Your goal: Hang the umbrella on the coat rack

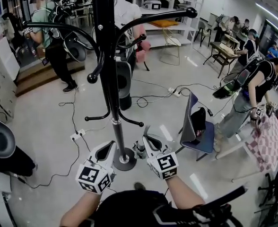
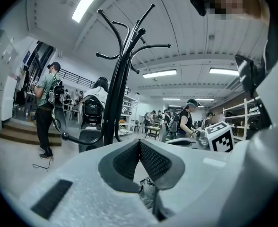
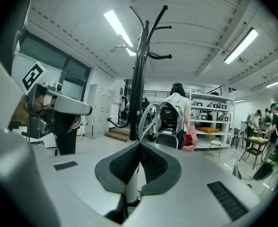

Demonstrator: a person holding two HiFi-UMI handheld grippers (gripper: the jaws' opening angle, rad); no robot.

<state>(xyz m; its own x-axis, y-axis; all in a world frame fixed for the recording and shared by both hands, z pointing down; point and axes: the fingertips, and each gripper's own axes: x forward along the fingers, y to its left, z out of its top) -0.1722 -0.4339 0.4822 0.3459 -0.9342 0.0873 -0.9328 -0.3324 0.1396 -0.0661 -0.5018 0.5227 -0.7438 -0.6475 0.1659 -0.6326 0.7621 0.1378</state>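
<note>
Both grippers sit low by the round base of the tall black metal coat rack (image 1: 103, 56), so the small folded grey umbrella (image 1: 139, 150) is well below every hook. In the left gripper view the left gripper (image 2: 140, 143) has its jaws pressed together at the tips, with crumpled grey umbrella fabric (image 2: 148, 193) showing in the gap just under them. It looks pinched there, though only by loose cloth. In the right gripper view the right gripper (image 3: 139, 144) has its jaws closed around a pale rod with a dark end (image 3: 131, 186), which I take for the umbrella's shaft or handle.

The main risk is that a hold on slack fabric slides or lets the canopy unfurl as the bundle is lifted. No strap or crook is clearly visible, so it is uncertain what would catch on a ball-tipped curved black hook (image 1: 92, 78); a bare shaft laid over that rounded end would likely roll off. The rack stands on a narrow base, so a bump from either gripper (image 1: 111, 145) (image 1: 148, 138) on the way up could rock it. People stand close behind it, and cables trail across the pale glossy floor (image 1: 44, 122)
</note>
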